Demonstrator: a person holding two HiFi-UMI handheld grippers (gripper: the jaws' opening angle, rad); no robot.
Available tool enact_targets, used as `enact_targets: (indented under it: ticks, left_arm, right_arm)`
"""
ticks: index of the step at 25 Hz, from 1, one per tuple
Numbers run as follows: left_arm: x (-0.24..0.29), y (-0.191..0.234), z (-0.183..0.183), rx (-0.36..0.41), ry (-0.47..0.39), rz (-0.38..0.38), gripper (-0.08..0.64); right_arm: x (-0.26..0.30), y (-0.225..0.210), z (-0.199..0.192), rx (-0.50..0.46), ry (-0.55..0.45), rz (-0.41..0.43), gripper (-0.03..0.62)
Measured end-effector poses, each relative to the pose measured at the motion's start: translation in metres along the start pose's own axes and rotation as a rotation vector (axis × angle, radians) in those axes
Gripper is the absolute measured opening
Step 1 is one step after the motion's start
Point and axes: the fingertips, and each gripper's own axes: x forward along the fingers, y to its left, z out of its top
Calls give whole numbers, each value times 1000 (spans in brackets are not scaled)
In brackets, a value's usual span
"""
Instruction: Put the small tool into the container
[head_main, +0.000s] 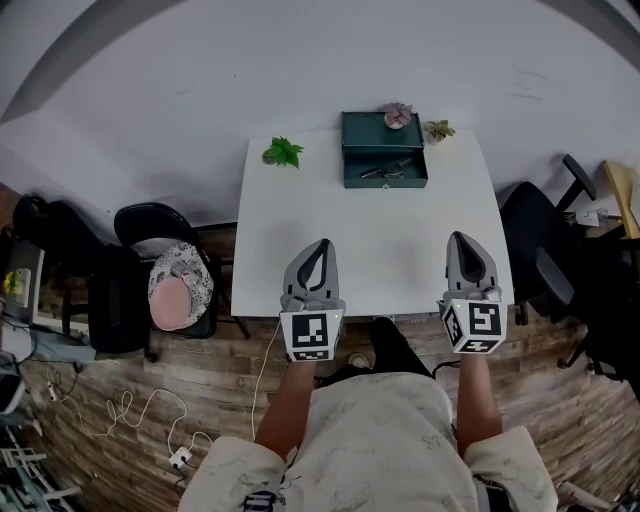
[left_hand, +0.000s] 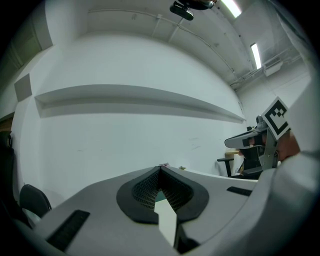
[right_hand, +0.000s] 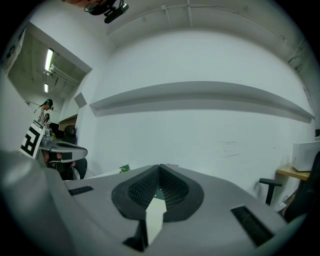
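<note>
Lying seemingly in container (head_main: 384, 184), small tool (head_main: 385, 171); well apart, left gripper (head_main: 319, 244), right gripper (head_main: 466, 237) jaws clenched.

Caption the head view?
Left grey gripper and right grey gripper, both shut, empty, over white table's near edge; open dark green box at far edge.

A white table (head_main: 370, 235) carries a green container (head_main: 384, 152), a leafy plant (head_main: 283, 152), a pink succulent (head_main: 398, 115) and a small green plant (head_main: 437, 130).

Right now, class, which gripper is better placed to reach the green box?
Right, marginally: the green box sits right of the table's middle. Left gripper and right gripper are shut, empty, at the near edge.
</note>
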Motion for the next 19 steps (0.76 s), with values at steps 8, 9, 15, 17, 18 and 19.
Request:
enact_targets:
  ticks: [8, 9, 15, 17, 18, 19]
  left_arm:
    - [-1, 8, 4, 7, -4, 7, 5]
    - [-1, 9, 3, 7, -3, 6, 5]
    - [-2, 9, 2, 4, 2, 0, 5]
    - [-4, 9, 3, 3, -1, 0, 5]
    - [-4, 9, 3, 4, -3, 0, 5]
    - [-4, 9, 4, 4, -6, -1, 5]
  right_arm:
    - [3, 3, 5, -2, -13, 8, 16]
    - [4, 4, 4, -1, -13, 8, 17]
    - [-1, 5, 4, 1, -15, -1, 16]
    - [-3, 5, 4, 3, -16, -3, 17]
    - [-3, 5, 4, 5, -16, -5, 17]
    - [-4, 5, 4, 6, -17, -6, 15]
